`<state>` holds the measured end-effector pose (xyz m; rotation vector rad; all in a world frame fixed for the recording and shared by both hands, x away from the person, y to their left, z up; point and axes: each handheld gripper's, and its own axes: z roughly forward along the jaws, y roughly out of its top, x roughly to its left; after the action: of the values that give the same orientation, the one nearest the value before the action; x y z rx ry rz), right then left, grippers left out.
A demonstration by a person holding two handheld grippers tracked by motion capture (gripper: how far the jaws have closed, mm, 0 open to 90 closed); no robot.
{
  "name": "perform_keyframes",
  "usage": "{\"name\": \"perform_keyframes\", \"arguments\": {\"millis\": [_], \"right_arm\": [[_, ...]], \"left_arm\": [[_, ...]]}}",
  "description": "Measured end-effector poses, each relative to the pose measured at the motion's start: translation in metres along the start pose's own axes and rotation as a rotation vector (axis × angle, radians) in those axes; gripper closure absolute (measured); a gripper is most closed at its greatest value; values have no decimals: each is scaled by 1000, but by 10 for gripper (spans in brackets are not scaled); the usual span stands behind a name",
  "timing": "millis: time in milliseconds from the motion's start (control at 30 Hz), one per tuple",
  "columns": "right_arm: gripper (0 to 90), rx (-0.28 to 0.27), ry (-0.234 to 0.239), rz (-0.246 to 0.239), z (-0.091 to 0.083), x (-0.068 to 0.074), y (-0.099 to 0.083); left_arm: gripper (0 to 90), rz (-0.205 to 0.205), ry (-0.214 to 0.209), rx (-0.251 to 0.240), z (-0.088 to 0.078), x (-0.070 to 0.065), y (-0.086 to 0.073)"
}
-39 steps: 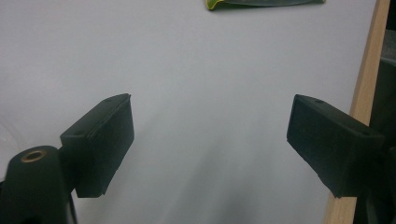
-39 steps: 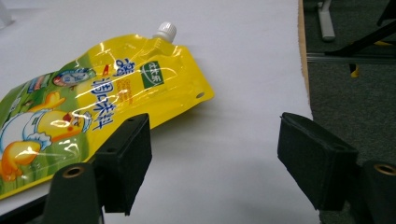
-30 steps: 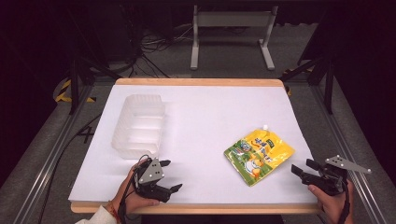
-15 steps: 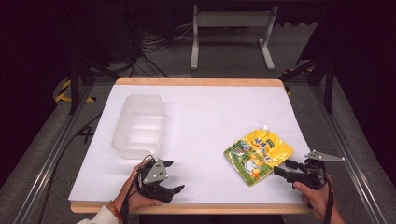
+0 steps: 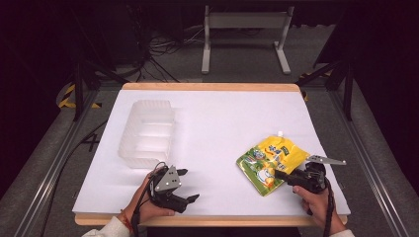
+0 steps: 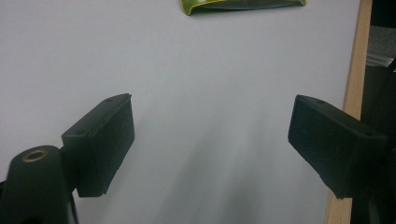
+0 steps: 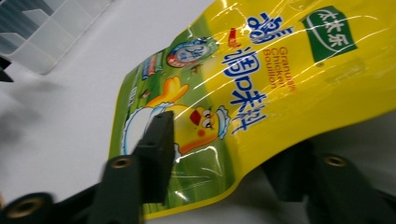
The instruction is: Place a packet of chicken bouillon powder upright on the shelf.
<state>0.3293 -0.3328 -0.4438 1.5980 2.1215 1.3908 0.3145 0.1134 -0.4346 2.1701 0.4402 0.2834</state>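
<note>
Lying flat on the white desk (image 5: pixel 222 123), right of centre and toward the near edge: one yellow-and-green bouillon pouch (image 5: pixel 272 163), glossy, printed with a cartoon chick and the words "Granulated Chicken Bouillon", its small white spout pointing away from the person. Right gripper (image 5: pixel 286 176): held in the person's right hand (image 5: pixel 318 202) at the pouch's near right corner; in the right gripper view its black fingers (image 7: pixel 156 144) are spread, one over the pouch's printed face, the other beyond the pouch's lower edge, not clamped on it. Left gripper (image 5: pixel 185 185): held in the left hand (image 5: pixel 143 202) near the front edge of the desk, just in front of the container; fingers (image 6: pixel 100 140) released, wide apart over bare desk, grasping nothing. Clear plastic container (image 5: pixel 148 133): ribbed, with inner dividers, standing on the left half of the desk, well apart from the pouch.
</note>
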Motion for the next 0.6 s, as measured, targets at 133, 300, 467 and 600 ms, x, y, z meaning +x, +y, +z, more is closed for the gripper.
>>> {"name": "perform_keyframes", "arguments": {"millis": [133, 300, 467, 600], "right_arm": [[808, -35, -6, -20, 2, 5, 3], [887, -109, 23, -107, -7, 22, 11], [900, -169, 59, -225, -17, 48, 20], [900, -179, 94, -279, -18, 64, 23]], "left_arm": [[160, 5, -8, -5, 4, 2, 5], [162, -8, -15, -25, 8, 4, 13], [166, -24, -33, -48, 14, 8, 26], [177, -34, -40, -60, 23, 10, 36]]}}
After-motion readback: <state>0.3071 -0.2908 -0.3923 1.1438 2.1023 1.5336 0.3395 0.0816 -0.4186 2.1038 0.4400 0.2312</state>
